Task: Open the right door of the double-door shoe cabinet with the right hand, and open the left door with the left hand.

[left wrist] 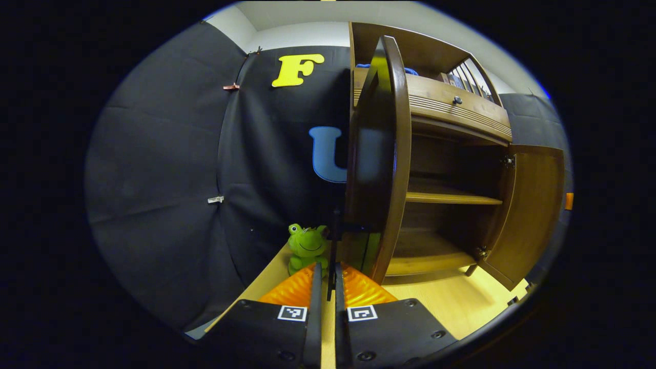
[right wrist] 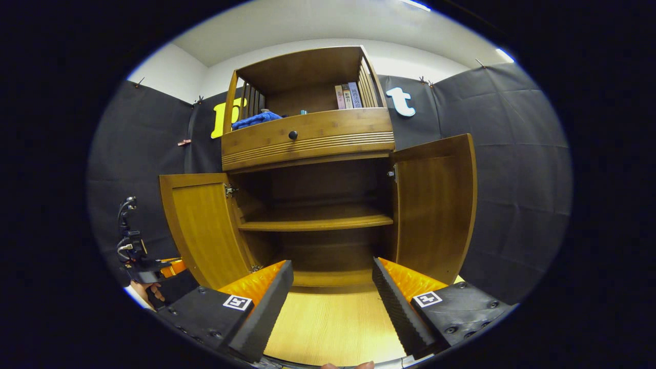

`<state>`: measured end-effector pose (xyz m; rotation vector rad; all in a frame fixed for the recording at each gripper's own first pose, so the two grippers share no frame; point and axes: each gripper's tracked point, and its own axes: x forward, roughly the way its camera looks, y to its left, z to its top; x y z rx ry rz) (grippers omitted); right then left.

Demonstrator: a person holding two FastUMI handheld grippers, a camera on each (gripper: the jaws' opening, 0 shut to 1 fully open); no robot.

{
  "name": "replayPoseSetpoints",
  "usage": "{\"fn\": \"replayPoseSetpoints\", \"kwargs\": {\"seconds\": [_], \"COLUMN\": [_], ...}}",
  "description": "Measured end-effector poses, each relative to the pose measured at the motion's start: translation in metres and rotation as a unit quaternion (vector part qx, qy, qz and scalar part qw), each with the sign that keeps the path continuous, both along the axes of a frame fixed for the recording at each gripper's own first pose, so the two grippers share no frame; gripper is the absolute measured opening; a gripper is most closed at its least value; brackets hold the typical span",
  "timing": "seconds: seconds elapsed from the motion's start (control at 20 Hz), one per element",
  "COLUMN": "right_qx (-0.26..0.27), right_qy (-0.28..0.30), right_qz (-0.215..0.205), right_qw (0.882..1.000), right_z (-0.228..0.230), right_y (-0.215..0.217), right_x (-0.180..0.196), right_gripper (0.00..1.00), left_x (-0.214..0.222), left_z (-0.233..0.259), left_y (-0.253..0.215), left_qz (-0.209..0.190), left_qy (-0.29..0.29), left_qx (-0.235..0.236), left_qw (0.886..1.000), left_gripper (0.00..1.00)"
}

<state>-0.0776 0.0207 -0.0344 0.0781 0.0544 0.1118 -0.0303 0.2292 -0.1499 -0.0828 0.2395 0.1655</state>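
The wooden shoe cabinet [right wrist: 307, 138] stands with both doors swung open. In the left gripper view the left door [left wrist: 379, 154] is seen edge-on just ahead. My left gripper [left wrist: 328, 269] is shut on a thin dark handle [left wrist: 334, 241] at that door's edge. In the right gripper view the same gripper [right wrist: 141, 264] sits by the outer edge of the left door [right wrist: 205, 225], held by a hand [right wrist: 148, 292]. The right door [right wrist: 435, 205] stands wide open. My right gripper [right wrist: 333, 266] is open, facing the cabinet's inside, touching nothing.
A green frog toy [left wrist: 306, 246] sits on the light wooden surface [right wrist: 333, 323] left of the cabinet. Inside is a bare middle shelf [right wrist: 318, 221]. Above, a drawer with a dark knob [right wrist: 292, 135], a blue cloth [right wrist: 253, 120] and books [right wrist: 347, 96].
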Motion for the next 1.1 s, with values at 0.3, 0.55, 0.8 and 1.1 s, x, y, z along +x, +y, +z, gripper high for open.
{"fn": "replayPoseSetpoints", "kwargs": {"seconds": [0.3,0.55,0.8,1.1], "right_qx": [0.005,0.008,0.002,-0.005], "right_qy": [-0.007,-0.014,-0.014,-0.016], "right_qz": [0.002,0.016,0.026,0.021], "right_qw": [1.000,1.000,1.000,1.000], "right_z": [0.003,0.008,0.007,0.005], "right_y": [-0.006,-0.016,-0.032,-0.054], "right_x": [-0.004,0.001,0.002,0.006], "right_gripper": [0.98,1.00,0.98,0.98], "left_x": [-0.026,-0.050,-0.058,-0.056], "left_z": [0.017,0.049,0.063,0.083], "left_y": [0.005,-0.023,-0.058,-0.113], "left_qz": [0.019,0.019,0.015,-0.006], "left_qy": [-0.009,-0.046,-0.058,-0.077], "left_qx": [-0.004,0.044,0.059,0.057], "left_qw": [1.000,0.998,0.996,0.995], "left_gripper": [0.10,0.64,0.96,0.95]}}
